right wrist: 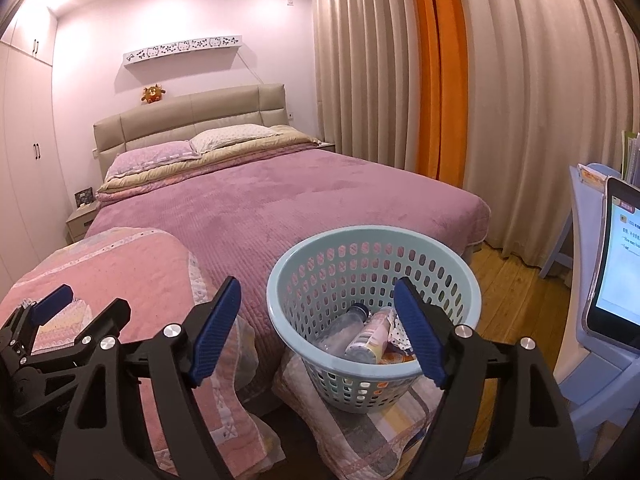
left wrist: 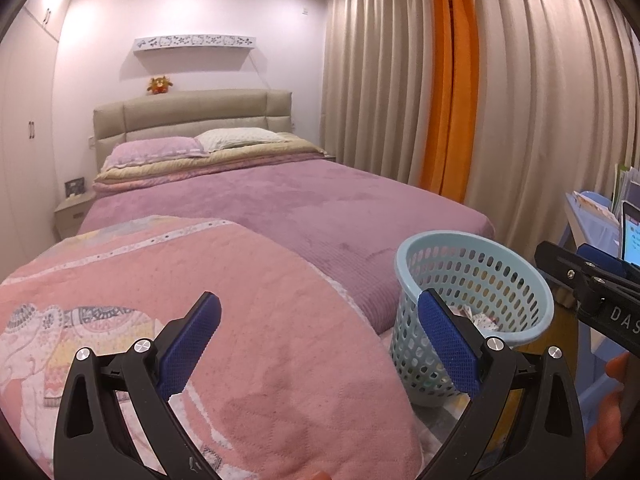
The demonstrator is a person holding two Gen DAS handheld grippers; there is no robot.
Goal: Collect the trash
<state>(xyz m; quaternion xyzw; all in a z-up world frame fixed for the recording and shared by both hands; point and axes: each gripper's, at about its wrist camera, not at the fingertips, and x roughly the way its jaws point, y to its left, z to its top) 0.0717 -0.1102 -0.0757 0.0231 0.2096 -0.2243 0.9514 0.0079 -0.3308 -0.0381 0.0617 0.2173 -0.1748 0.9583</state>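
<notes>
Purple-covered bed (right wrist: 280, 200) — pink quilt (left wrist: 240, 300) folded at its foot, beige curtains (right wrist: 520, 100) behind.

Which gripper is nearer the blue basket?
Right. The right gripper hangs open just above the blue basket; the left gripper is off to its left, over the pink quilt.

Basket (right wrist: 440, 252) is smooth pale-blue plastic full of holes, with clear glossy plastic bottles (right wrist: 352, 330) inside. Bedspread (right wrist: 280, 208) looks like fuzzy ribbed purple cloth, the pink quilt (left wrist: 260, 300) is stitched cotton-ish. Floor (right wrist: 516, 292) is wood planks, curtains (right wrist: 540, 100) matt fabric.
</notes>
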